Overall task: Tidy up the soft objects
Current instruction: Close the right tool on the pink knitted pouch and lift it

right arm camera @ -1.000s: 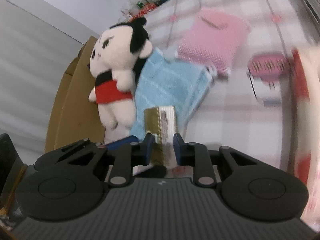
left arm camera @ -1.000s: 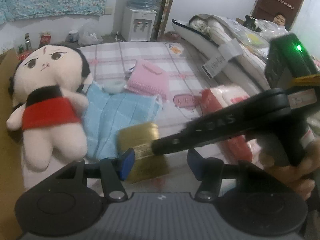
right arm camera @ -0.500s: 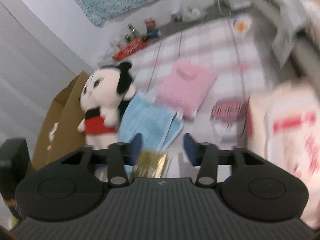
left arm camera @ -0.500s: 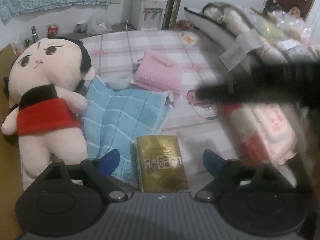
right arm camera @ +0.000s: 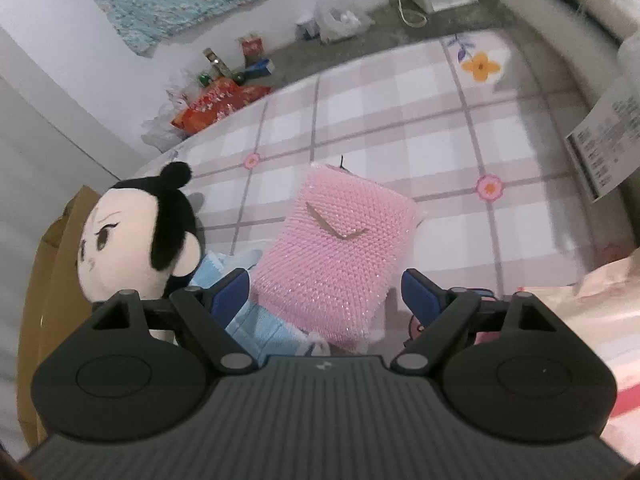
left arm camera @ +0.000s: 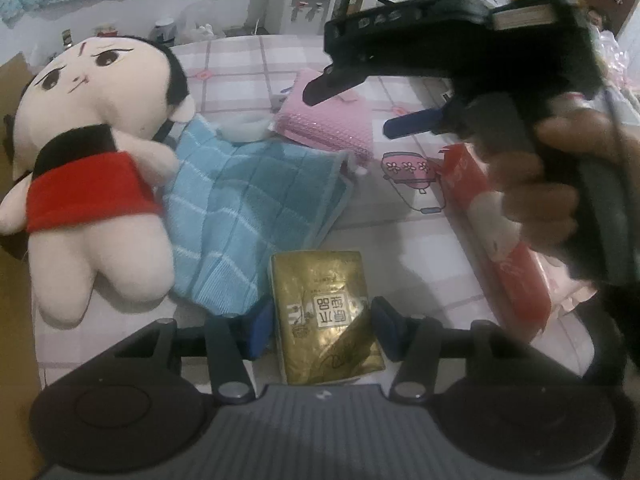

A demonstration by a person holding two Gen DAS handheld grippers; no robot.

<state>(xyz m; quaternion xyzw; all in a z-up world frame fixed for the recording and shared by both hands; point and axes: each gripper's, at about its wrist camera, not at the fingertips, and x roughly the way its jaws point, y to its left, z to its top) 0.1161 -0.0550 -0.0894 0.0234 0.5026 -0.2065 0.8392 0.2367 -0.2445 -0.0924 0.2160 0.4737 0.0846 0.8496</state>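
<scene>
A gold tissue pack point(left arm camera: 324, 312) lies on the checked bed sheet between the blue pads of my left gripper point(left arm camera: 320, 324), which stands open around it. A plush doll point(left arm camera: 84, 160) in a red dress lies at the left, partly on a blue towel point(left arm camera: 248, 208). A pink knitted pad point(left arm camera: 324, 120) lies beyond the towel. My right gripper point(right arm camera: 326, 294) is open and empty, hovering over the pink pad point(right arm camera: 340, 248). The doll point(right arm camera: 136, 244) and a bit of towel point(right arm camera: 264, 328) show in the right wrist view too.
A red and white tissue package point(left arm camera: 508, 248) lies at the right of the bed. A brown cardboard box point(right arm camera: 52, 280) stands left of the doll. A folded white cloth point(left arm camera: 244, 128) lies by the towel. Pillows and bags line the far right side.
My right gripper let go of the gold pack, opened, lifted and moved over the pink pad. My left gripper came down around the gold pack and narrowed its opening.
</scene>
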